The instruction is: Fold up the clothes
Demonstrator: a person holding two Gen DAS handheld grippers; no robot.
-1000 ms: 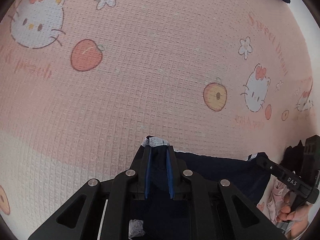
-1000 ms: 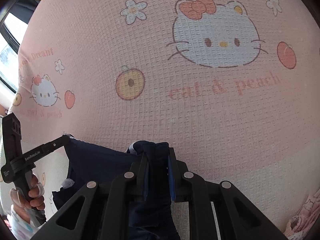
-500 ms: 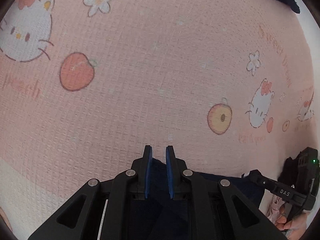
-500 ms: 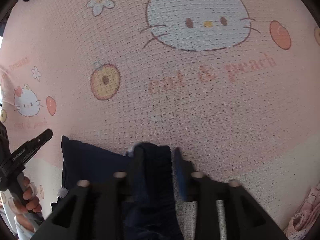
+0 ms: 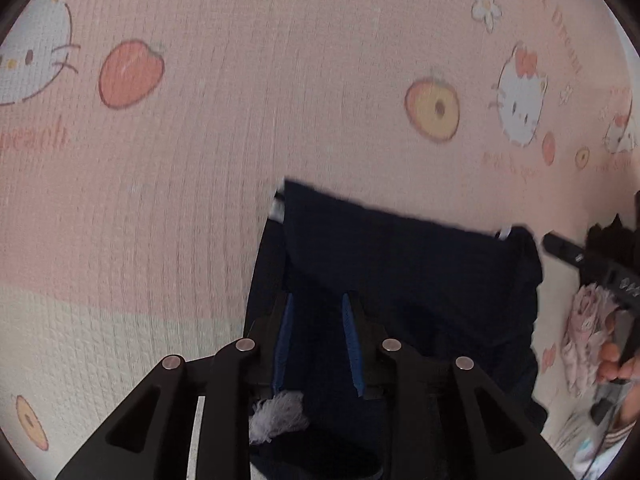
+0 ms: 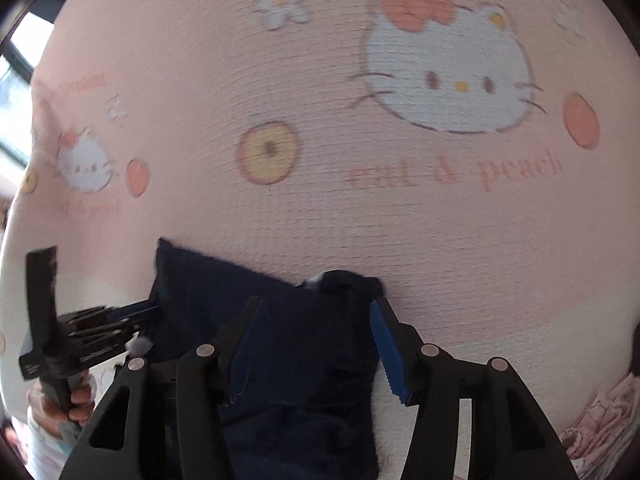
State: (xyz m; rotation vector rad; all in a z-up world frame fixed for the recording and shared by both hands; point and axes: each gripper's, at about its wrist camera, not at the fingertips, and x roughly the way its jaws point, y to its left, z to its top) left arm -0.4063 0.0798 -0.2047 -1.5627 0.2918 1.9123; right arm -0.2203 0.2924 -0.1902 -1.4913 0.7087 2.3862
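Printed in pink on the pink waffle blanket, right wrist view: "cat & peach", below the large white cat face. Same words again, too small and blurred, under the small cat at left. In left wrist view only "peach" at left edge; curved writing at right edge not readable.

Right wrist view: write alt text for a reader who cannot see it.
A folded dark navy garment lies on a pink waffle-textured blanket printed with white cartoon cats and peaches. The right gripper hangs over the garment's right end, its blue-padded jaws having just opened off the cloth. The left gripper reaches the garment's left edge.
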